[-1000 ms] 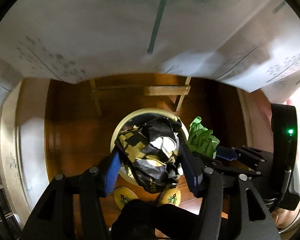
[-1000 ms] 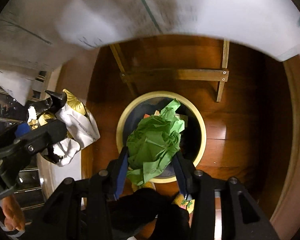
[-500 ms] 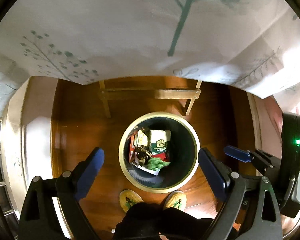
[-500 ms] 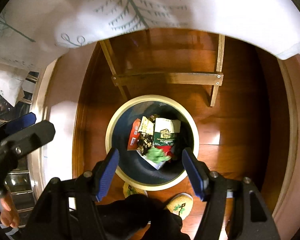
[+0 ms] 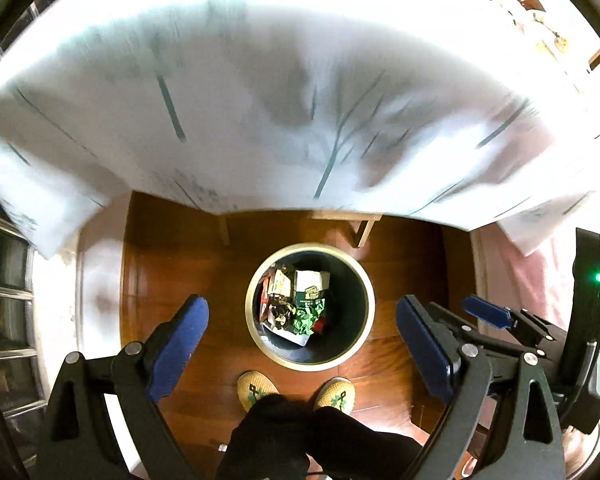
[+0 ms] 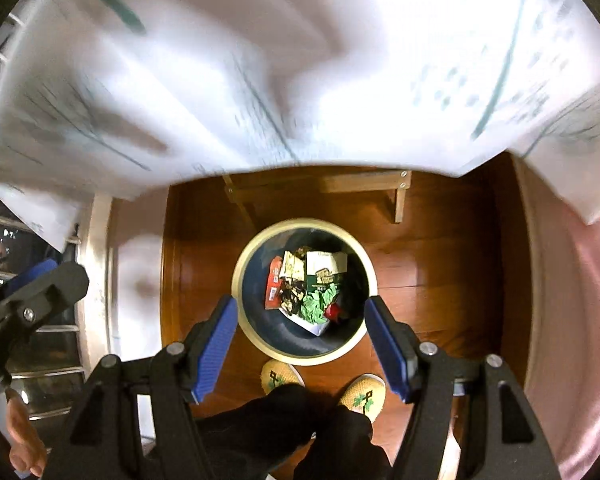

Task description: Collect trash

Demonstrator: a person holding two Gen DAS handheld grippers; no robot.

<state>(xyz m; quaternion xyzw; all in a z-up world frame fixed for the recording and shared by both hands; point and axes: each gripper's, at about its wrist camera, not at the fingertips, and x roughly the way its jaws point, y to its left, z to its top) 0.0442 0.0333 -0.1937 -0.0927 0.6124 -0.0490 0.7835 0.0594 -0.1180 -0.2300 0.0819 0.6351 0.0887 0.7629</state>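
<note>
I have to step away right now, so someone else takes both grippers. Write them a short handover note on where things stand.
Left claw: open, nothing between its blue pads.
Right claw: open, also empty.
Both point down over the round dark bin with the cream rim on the wooden floor, in front of your slippers.
Done: a crumpled green paper ball and a black-and-gold crumpled wrapper lie inside the bin with other packets.
Left: the white tablecloth with the tree print fills the upper view; its top is mostly out of sight, so check there for more trash.
</note>
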